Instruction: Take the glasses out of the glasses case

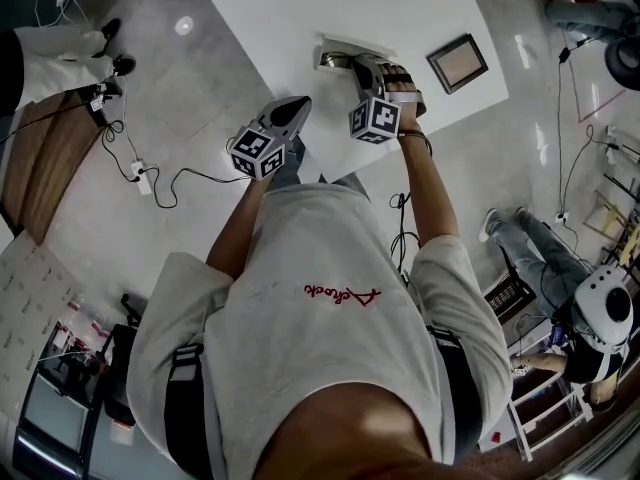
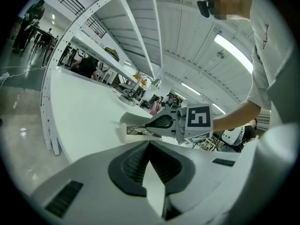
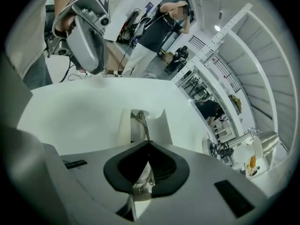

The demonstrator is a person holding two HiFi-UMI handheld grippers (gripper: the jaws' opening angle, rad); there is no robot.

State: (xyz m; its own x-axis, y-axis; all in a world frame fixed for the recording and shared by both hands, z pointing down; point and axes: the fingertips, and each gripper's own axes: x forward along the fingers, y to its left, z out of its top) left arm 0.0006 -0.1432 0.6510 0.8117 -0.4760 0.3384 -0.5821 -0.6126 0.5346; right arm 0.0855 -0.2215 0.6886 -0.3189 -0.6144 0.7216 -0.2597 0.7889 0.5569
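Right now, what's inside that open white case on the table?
Thin wire-framed glasses lie in the glasses case. The right gripper is shut on one wire of them. The case wall and the gripper hide the lenses, so I cannot make those out.

The glasses case [image 1: 350, 50] lies on the table [image 1: 280, 18], near the table's 6 o'clock edge. The glasses [image 3: 139, 122] lie in it, with one temple caught between the closed jaws of the right gripper [image 1: 342, 61] at the case's 5 o'clock. The left gripper [image 1: 300, 103] is at the case's 7 o'clock, apart from it. A frame [image 1: 458, 63] lies on the table at the case's 3 o'clock.
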